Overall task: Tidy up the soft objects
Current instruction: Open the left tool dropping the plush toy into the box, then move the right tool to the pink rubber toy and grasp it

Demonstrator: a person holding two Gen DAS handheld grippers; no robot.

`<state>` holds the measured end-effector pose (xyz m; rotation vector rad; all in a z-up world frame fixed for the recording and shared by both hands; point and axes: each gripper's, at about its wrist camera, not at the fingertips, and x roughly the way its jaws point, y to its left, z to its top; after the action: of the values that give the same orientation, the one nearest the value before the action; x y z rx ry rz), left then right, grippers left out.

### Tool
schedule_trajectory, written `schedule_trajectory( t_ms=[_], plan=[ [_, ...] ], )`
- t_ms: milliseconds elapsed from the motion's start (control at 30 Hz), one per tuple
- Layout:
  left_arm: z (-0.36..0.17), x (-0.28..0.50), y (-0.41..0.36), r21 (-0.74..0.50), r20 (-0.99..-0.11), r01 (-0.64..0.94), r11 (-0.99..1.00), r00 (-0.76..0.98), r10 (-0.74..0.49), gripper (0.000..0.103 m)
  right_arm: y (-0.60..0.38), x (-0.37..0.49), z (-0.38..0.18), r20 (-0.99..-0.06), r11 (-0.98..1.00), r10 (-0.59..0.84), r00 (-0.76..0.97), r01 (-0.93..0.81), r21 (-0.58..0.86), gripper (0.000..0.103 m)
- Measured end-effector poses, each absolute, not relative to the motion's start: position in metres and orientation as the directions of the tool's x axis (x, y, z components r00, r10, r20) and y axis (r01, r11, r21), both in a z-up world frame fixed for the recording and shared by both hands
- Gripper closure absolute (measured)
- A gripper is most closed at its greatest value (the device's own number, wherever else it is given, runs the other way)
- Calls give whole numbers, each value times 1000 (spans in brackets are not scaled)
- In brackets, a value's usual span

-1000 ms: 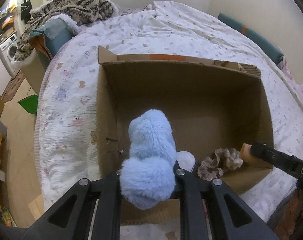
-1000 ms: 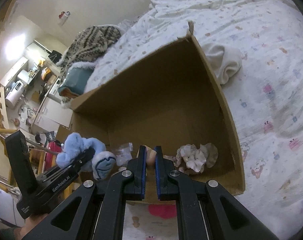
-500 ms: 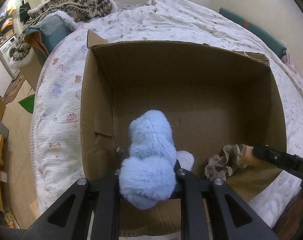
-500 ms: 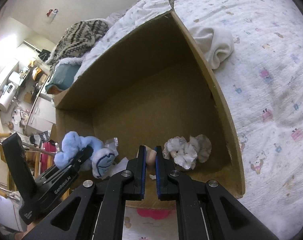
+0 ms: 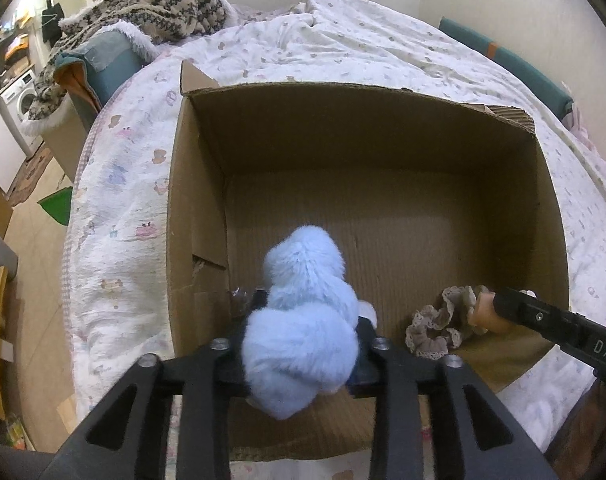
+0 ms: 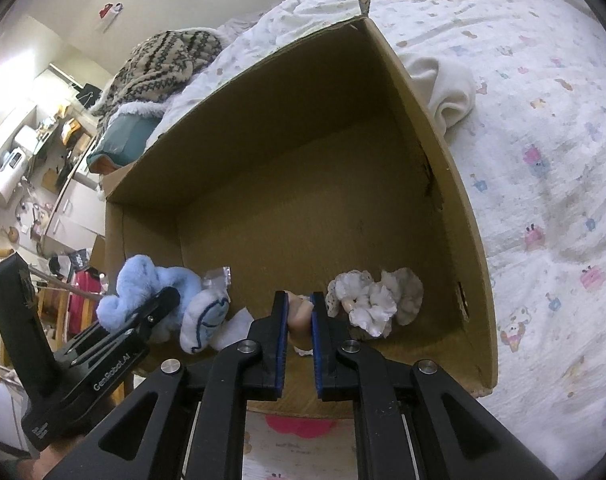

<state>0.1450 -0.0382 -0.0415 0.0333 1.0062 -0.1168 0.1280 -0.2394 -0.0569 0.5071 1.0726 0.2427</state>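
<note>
Box (image 5: 199,200) nearer; scrunchie (image 5: 439,320) inside

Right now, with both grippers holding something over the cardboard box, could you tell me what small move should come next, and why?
Probably lower the left gripper a little and open it. It is shut on the blue plush toy, already past the near wall of the cardboard box, above bare floor. The right gripper holds a lace-trimmed doll clear to the side.

Both wrist views look down, close over the near rim, into the open brown cardboard box (image 5: 383,216) (image 6: 303,184), sharing its interior.
</note>
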Motion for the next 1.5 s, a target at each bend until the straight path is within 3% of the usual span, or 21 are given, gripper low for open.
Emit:
schedule_trajectory(
  t_ms=[200, 300, 333, 367, 1500],
  plan=[
    [-36, 141, -39, -29, -832, 114, 993, 547, -88, 45, -238, 127, -54, -772, 866, 423, 474, 41, 499, 80],
    [-34, 138, -40, -35, -832, 118, 992, 546, -94, 37, -240, 126, -51, -764, 864, 419, 491, 43, 501, 51],
    [-34, 139, -41, -36, -834, 120, 992, 543, -96, 35, -241, 125, -49, -759, 864, 414, 503, 46, 502, 36],
    [-33, 138, -41, -37, -835, 122, 992, 542, -97, 35, -242, 124, -47, -750, 862, 412, 517, 47, 505, 33],
    [-14, 110, -29, -35, -816, 103, 994, 572, -88, 34, -255, 100, -35, -762, 869, 379, 524, 81, 488, 33]
  ],
)
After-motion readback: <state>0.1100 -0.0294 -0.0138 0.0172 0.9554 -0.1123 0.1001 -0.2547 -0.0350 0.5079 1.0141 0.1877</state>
